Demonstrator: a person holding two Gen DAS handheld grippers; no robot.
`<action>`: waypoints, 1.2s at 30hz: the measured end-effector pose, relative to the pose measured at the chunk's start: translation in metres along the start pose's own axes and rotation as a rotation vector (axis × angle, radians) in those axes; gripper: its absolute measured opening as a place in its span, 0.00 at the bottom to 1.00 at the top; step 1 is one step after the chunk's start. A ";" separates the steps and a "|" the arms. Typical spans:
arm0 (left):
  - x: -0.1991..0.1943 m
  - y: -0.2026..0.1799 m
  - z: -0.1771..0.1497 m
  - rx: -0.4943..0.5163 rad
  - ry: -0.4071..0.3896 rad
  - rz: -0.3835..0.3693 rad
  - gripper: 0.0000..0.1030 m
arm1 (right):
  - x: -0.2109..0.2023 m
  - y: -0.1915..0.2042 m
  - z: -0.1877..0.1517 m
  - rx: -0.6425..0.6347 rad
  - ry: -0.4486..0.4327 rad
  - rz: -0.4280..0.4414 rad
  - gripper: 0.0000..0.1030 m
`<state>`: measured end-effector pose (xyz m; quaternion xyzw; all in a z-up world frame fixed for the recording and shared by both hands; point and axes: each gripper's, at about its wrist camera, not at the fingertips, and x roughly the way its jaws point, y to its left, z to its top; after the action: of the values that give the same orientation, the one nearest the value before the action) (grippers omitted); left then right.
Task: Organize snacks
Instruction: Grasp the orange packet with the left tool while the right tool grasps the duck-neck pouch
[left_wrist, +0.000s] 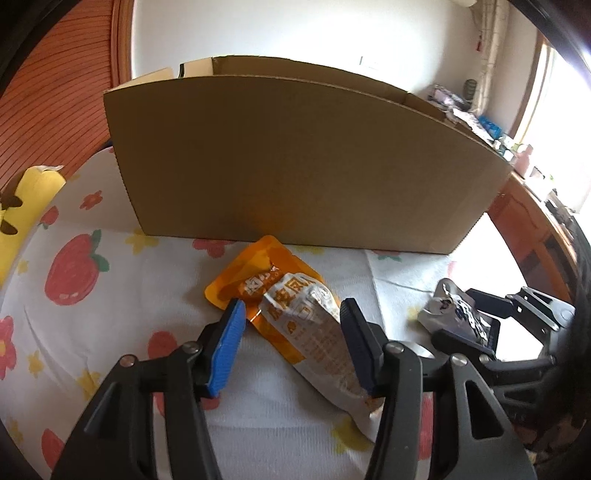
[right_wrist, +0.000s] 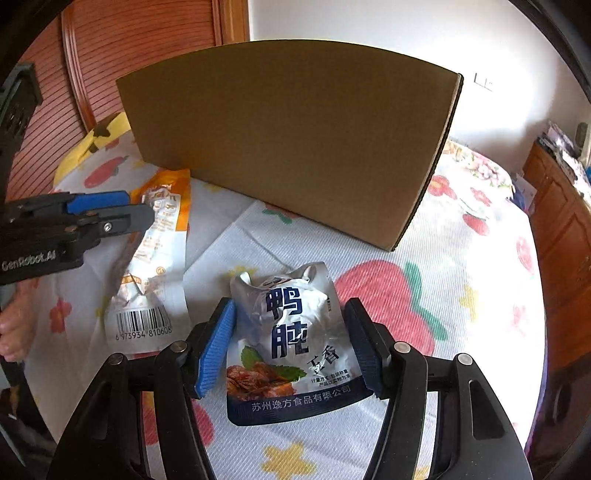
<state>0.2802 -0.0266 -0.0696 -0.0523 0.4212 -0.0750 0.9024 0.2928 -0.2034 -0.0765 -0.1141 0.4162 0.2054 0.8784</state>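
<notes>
An orange and white snack packet lies on the fruit-print bedsheet, in front of a big cardboard box. My left gripper is open and straddles this packet; its blue left pad stands clear of the packet. In the right wrist view the same packet shows its barcode, with the left gripper above it. A crumpled silver packet with dark blue print fills the gap of my right gripper, which is shut on it. The left wrist view shows that right gripper clasping the silver packet.
The box is tall and open-topped, and its near wall hides the inside. A yellow pillow lies at the left. A wooden cabinet borders the bed on the right, and a slatted wooden door stands behind. A hand shows at the left edge.
</notes>
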 end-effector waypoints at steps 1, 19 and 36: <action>0.001 -0.002 0.000 -0.002 0.000 0.015 0.54 | 0.000 0.000 0.000 -0.001 0.000 -0.001 0.61; 0.014 -0.017 -0.018 0.046 0.023 0.090 0.75 | -0.003 -0.006 -0.004 0.004 -0.006 0.004 0.61; 0.018 -0.024 -0.016 0.095 0.023 0.075 0.64 | -0.003 -0.007 -0.004 0.006 -0.007 0.008 0.61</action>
<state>0.2770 -0.0543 -0.0895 0.0072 0.4293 -0.0614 0.9010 0.2917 -0.2119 -0.0760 -0.1091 0.4143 0.2078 0.8794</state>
